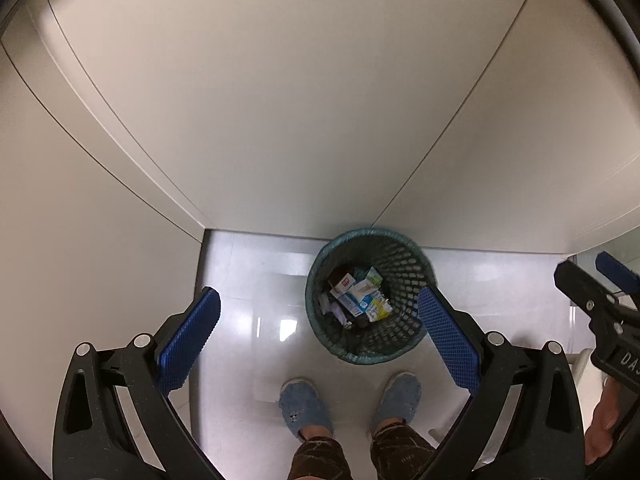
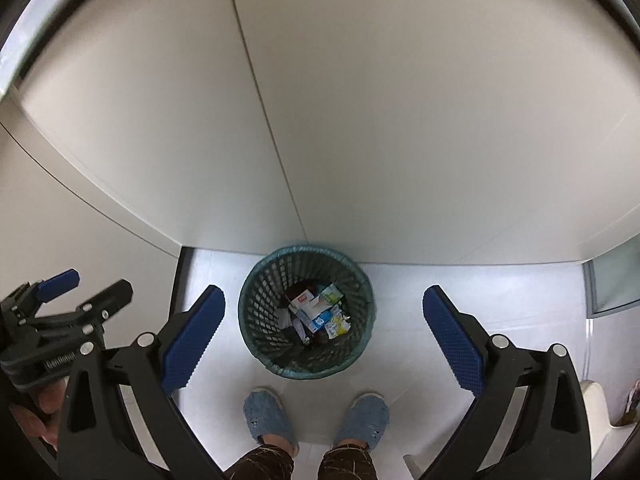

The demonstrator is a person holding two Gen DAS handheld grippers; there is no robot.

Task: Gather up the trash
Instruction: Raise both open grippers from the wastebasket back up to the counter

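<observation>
Left claw (image 1: 319,309) stood wide, empty. Mesh waste basket (image 1: 404,264) sat on the tiled floor (image 1: 240,280) against the pale cabinet (image 1: 280,120), well below both claws, just ahead of the person's shoes. Cartons (image 1: 354,292) inside judged light, crushable; basket stiff, best taken at rim. Right claw (image 2: 324,307) also wide, empty.

Teal mesh bin (image 1: 370,296); blue knurled pads (image 1: 188,340); blue denim slippers (image 2: 270,420); glossy white floor (image 1: 248,280).

Cartons (image 2: 318,312) lie in the basket (image 2: 256,312) (against the wall (image 2: 360,120)), before two shoes (image 2: 268,416)
</observation>
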